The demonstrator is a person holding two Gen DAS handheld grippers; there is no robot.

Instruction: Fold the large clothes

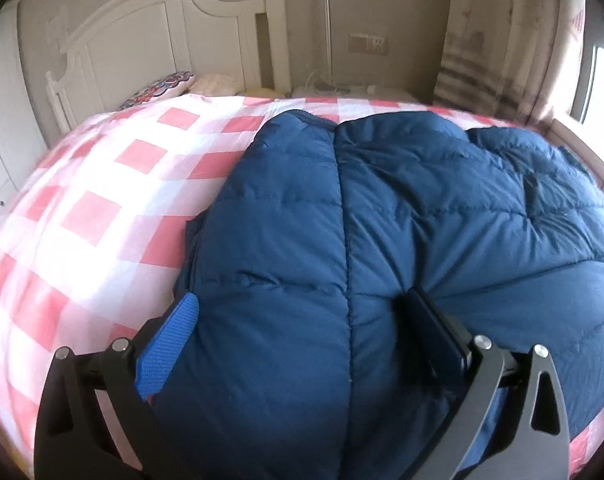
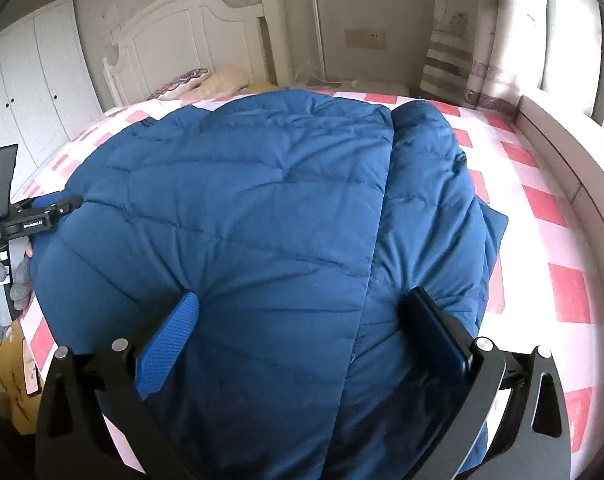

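Observation:
A large navy-blue quilted down jacket (image 1: 381,220) lies on a bed with a pink-and-white checked cover (image 1: 102,184). It also fills the right wrist view (image 2: 262,208), folded with one side lapped over the middle. My left gripper (image 1: 302,312) is open, its fingers straddling a puffy bulge at the jacket's near edge and pressing into it. My right gripper (image 2: 302,308) is open too, fingers wide apart and resting on the jacket's near part across the overlap seam. The left gripper shows at the jacket's left edge in the right wrist view (image 2: 42,212).
A white headboard (image 1: 162,28) and pillows (image 1: 170,86) are at the far end of the bed. White wardrobe doors (image 2: 34,80) stand on the left. A curtain (image 2: 513,32) and a window ledge (image 2: 561,152) run along the right. A yellow bag (image 2: 14,380) sits by the bed's left side.

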